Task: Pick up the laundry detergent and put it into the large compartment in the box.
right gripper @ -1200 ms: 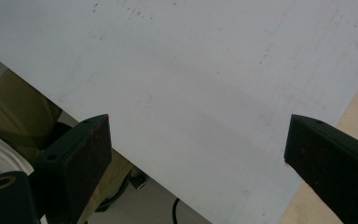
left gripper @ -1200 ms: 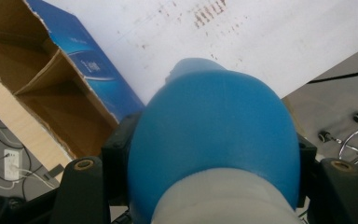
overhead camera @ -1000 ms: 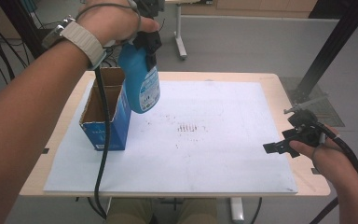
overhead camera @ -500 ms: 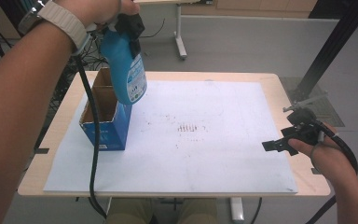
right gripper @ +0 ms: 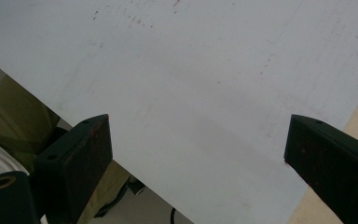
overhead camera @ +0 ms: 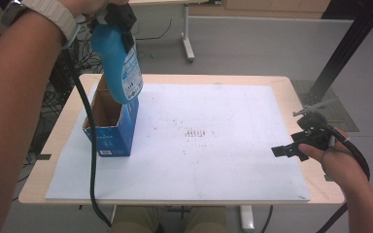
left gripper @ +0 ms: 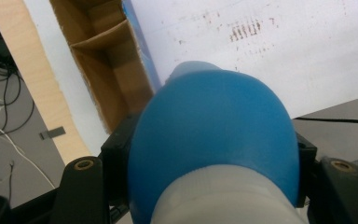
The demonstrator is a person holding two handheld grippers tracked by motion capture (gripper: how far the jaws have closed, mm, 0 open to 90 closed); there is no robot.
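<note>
A blue bottle point(overhead camera: 120, 60) with a white label hangs upright in the air, its base just above the open top of a blue cardboard box point(overhead camera: 111, 124). My left gripper point(overhead camera: 116, 19) is shut on the bottle's upper part, and the bottle's blue shoulder point(left gripper: 214, 126) fills the space between its jaws in the left gripper view. The box's brown inside point(left gripper: 105, 56) with a divider lies below. My right gripper point(overhead camera: 291, 149) stands open with nothing between its jaws, low over the white sheet point(right gripper: 191, 93) near the table's right edge.
The box stands at the left of a white sheet point(overhead camera: 213, 145) with faint marks in its middle, on a wooden table point(overhead camera: 291, 90). A black cable point(overhead camera: 91, 160) hangs from the left gripper across the table's front left. Grey floor and a table leg lie beyond.
My left gripper has carried the bottle left and slightly up, from beside the box's right wall to above its opening. The right hand has kept still.
</note>
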